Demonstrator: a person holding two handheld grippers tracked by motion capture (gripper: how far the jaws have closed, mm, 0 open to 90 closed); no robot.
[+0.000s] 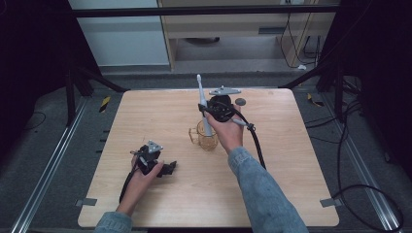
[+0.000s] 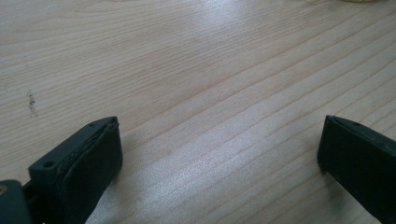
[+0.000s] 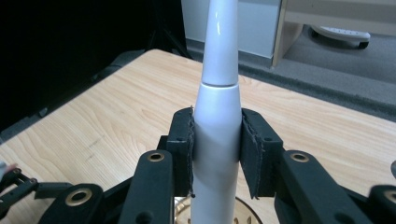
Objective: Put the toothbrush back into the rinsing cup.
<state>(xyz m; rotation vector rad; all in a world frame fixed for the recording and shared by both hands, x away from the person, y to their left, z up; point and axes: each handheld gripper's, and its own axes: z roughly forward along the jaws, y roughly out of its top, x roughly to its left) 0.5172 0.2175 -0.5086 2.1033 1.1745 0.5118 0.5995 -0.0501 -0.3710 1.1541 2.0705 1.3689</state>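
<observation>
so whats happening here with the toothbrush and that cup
A person at a wooden table holds a two-jaw gripper in each hand. The right gripper is shut on a white electric toothbrush, held upright with its lower end in a clear handled cup near the table's middle. Whether it is going in or coming out cannot be told. The left gripper rests open on the bare wood nearer the person, holding nothing.

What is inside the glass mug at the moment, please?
The lower end of the toothbrush stands inside the mug, with the right gripper clamped on its handle. The mug's bottom is covered, so anything else there is unseen.
</observation>
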